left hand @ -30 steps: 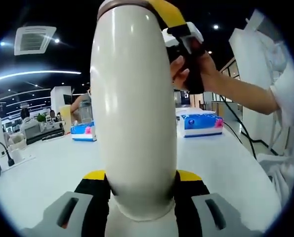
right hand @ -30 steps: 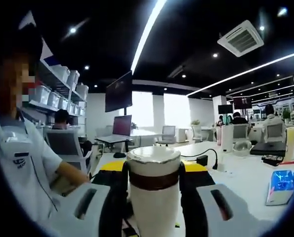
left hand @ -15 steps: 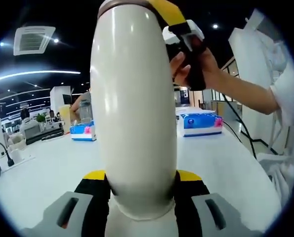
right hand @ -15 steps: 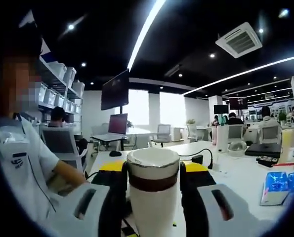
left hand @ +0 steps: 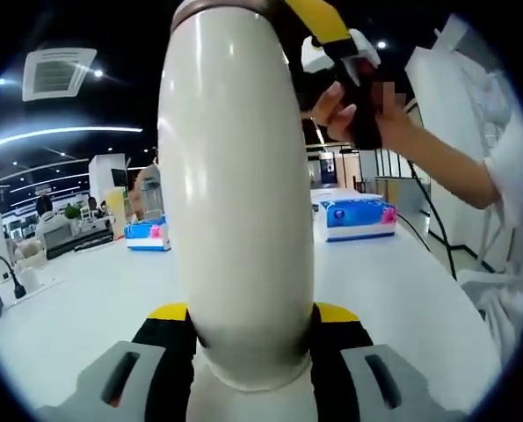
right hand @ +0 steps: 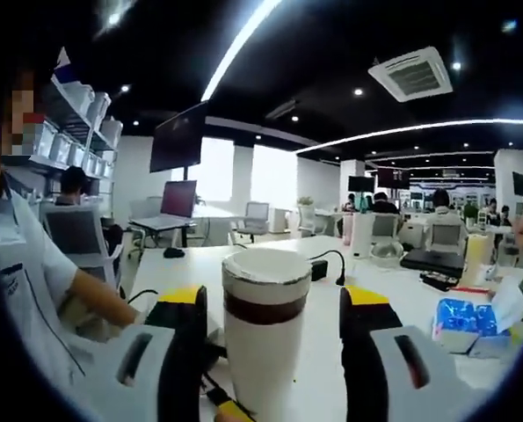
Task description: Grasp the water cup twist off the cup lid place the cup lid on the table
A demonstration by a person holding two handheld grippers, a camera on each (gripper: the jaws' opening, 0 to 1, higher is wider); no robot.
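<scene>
The left gripper [left hand: 252,330] clamps the cream water cup [left hand: 236,193] upright above the white table [left hand: 402,290]; beside it, the right gripper [right hand: 273,303] stands open around the brown-banded cup lid [right hand: 265,286], apparently not yet twisted off or set down.

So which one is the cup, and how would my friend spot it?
Find the big white table. Above it, the left hand-held gripper squeezes a tall cream cup between its yellow-tipped jaws. Unlike the blue tissue packs behind it, the cup is smooth and rounded, with a brown band just under its lid.
</scene>
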